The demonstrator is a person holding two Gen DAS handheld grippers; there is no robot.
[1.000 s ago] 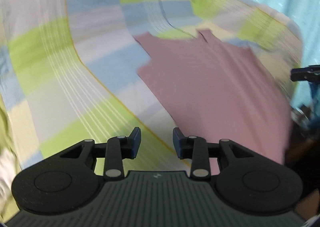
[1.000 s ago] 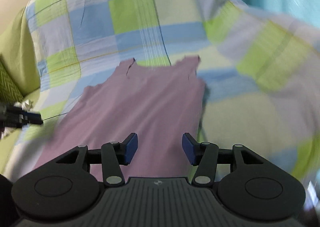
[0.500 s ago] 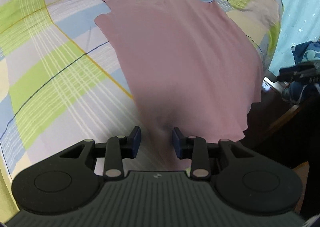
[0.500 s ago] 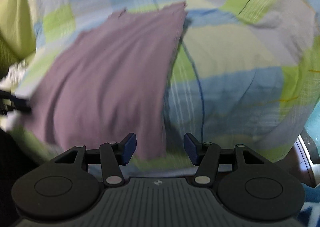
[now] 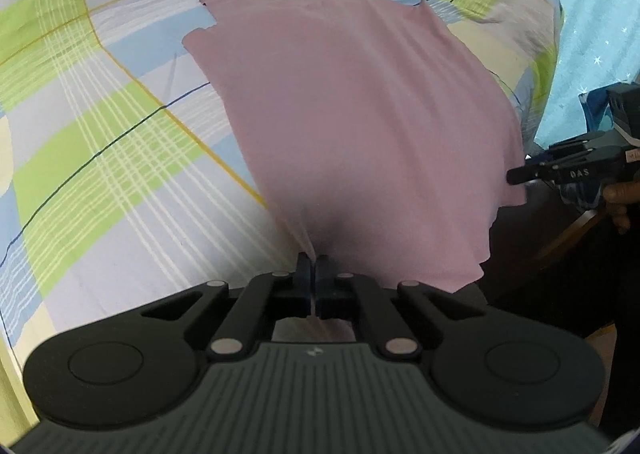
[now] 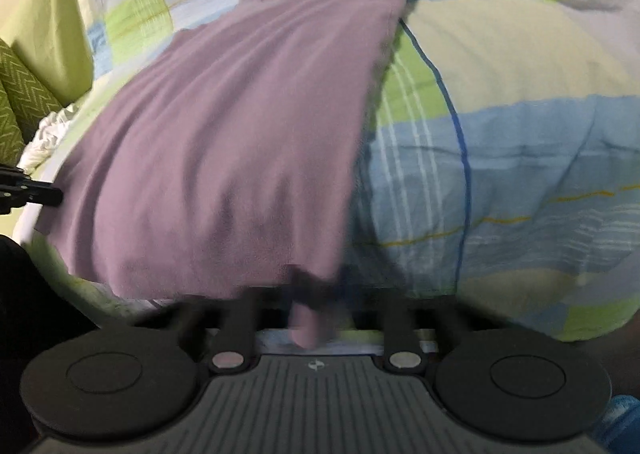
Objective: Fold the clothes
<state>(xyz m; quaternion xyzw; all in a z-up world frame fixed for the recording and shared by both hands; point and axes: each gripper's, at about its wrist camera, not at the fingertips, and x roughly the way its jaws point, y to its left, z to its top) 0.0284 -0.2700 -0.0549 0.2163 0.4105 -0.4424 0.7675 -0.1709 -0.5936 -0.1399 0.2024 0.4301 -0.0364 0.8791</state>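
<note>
A mauve sleeveless top (image 5: pixel 360 113) lies spread flat on a checked blue, green and cream blanket (image 5: pixel 100 133), straps far from me and hem near. My left gripper (image 5: pixel 313 266) is shut on the near hem at the top's left corner, and the cloth puckers into its tips. In the right wrist view the same top (image 6: pixel 224 133) fills the left half. My right gripper (image 6: pixel 320 286) is blurred but closed on the right hem corner, with a fold of cloth hanging between its fingers. Each gripper shows side-on at the other view's edge: right gripper (image 5: pixel 560 173), left gripper (image 6: pixel 32 189).
The blanket (image 6: pixel 500 133) drapes over a rounded sofa edge. A green cushion (image 6: pixel 40 25), a zigzag pillow (image 6: pixel 16 105) and crumpled white cloth (image 6: pixel 52 129) sit at the left. A turquoise curtain (image 5: pixel 600 13) hangs at the right, above a wooden edge (image 5: pixel 572 230) and a hand (image 5: pixel 616 205).
Both grippers swung down to the near hem of the top and went from open to shut on it, the left at one corner, the right at the other.
</note>
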